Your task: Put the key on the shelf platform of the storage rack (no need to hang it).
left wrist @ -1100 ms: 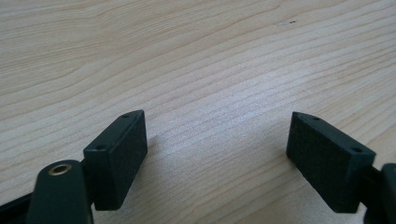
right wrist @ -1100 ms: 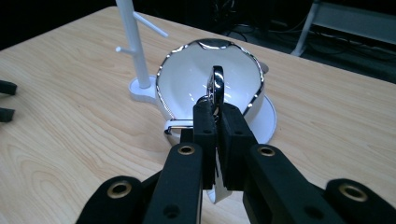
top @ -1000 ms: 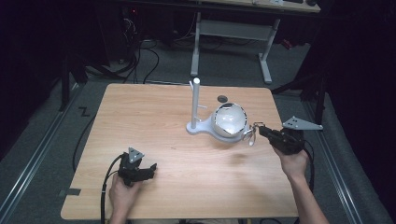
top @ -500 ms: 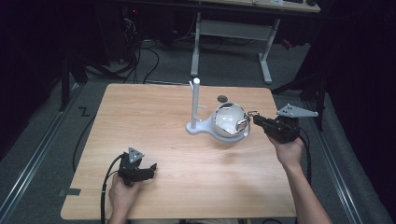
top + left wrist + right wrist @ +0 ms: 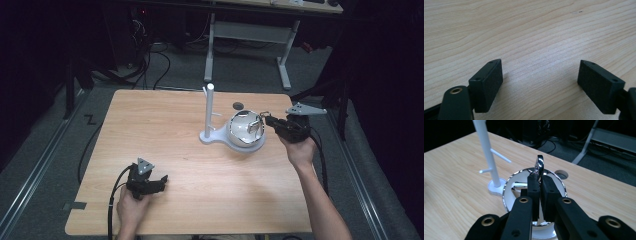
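One item is gripped: right gripper (image 5: 539,185) clamps a ring (image 5: 540,163), possibly a keyring, over the dish (image 5: 260,146). Hanging on the stand (image 5: 210,107) seemingly remains. Left gripper (image 5: 540,82) gapes empty.

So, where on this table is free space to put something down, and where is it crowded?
The wooden table is bare on its left half, from the white peg stand to the left edge, and across the front between both hands. It is crowded at right-centre: the stand, the chrome bowl and the right gripper holding a metal ring.
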Demonstrator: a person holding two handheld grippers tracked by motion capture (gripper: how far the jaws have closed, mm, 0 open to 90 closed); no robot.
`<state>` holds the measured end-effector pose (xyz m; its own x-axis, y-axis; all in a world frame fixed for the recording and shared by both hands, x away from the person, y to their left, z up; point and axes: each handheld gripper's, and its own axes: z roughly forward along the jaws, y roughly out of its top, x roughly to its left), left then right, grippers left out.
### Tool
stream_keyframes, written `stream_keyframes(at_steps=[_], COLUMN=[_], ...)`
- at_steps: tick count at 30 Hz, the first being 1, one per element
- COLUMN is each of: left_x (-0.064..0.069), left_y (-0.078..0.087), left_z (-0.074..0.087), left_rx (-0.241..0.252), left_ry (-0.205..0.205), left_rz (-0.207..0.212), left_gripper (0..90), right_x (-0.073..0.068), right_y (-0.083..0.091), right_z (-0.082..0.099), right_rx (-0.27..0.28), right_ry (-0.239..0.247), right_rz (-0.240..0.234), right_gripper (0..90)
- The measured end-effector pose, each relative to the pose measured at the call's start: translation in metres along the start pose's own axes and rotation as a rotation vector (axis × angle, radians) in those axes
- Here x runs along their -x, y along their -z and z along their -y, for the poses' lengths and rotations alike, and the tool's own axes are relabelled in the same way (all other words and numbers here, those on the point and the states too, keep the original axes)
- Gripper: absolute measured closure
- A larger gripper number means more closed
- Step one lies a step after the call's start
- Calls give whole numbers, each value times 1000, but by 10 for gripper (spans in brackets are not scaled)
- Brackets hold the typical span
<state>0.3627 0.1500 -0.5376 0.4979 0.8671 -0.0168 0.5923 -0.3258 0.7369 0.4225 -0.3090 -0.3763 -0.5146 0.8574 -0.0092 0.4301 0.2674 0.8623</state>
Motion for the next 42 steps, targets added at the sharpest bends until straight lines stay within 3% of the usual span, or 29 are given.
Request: stream_keyframes(at_steps=[17, 26, 34, 42], left_x=[0, 0, 0, 0], left_y=[0, 0, 0, 0], left_z=[0, 0, 0, 0], left_rx=[-1, 0, 1, 0], left_ry=[0, 0, 1, 0], left_rz=[1, 0, 0, 0], left_gripper=[206, 206, 206, 206], right_x=[6, 8, 4, -3], right_y=[-19, -34, -52, -64], right_z=[0, 7, 19, 21], right_rx=[-3, -54, -98, -88], right_ry=[-24, -30, -43, -54], right_rz=[23, 27, -1, -38], right_gripper=[871, 871, 870, 870])
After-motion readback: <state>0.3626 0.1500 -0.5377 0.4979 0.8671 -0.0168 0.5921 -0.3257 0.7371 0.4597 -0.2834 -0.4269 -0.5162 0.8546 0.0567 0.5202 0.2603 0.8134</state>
